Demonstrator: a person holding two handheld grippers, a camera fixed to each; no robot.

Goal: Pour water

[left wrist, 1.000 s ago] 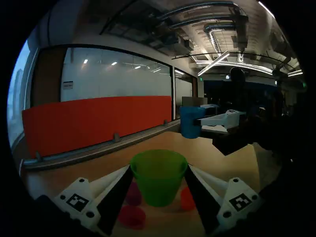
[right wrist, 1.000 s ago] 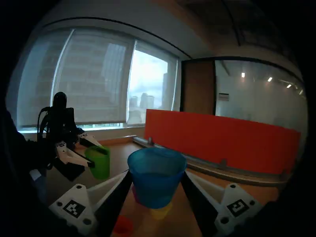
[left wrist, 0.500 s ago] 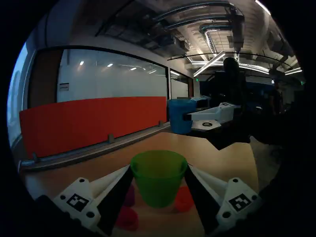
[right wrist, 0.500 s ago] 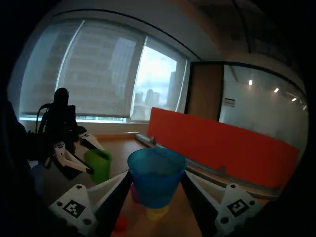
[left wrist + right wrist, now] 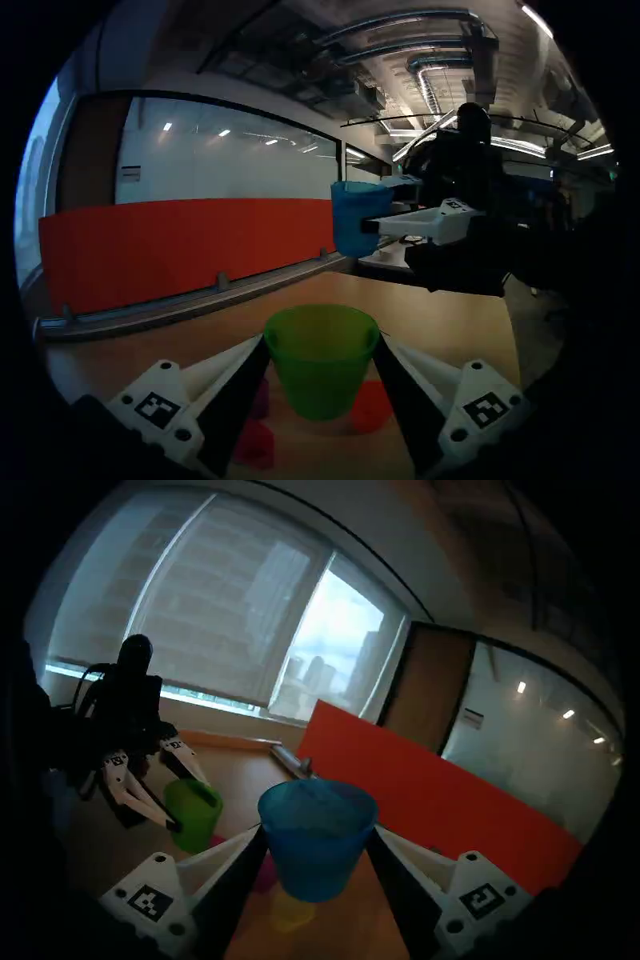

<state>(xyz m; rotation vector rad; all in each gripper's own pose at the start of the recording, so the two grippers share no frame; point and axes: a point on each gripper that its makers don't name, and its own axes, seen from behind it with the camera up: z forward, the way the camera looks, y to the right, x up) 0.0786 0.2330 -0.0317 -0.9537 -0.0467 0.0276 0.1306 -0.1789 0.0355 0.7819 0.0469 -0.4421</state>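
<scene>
Left gripper clamps a green cup; right gripper clamps a translucent blue cup. The right gripper view shows a window.

left gripper: two white wedge-shaped fingers with black inner faces, each bearing a square black-and-white marker and small round screws. right gripper: the same build. seen far off at the left of the right gripper view, the left gripper's body is black, topped by a rounded black knob.
</scene>
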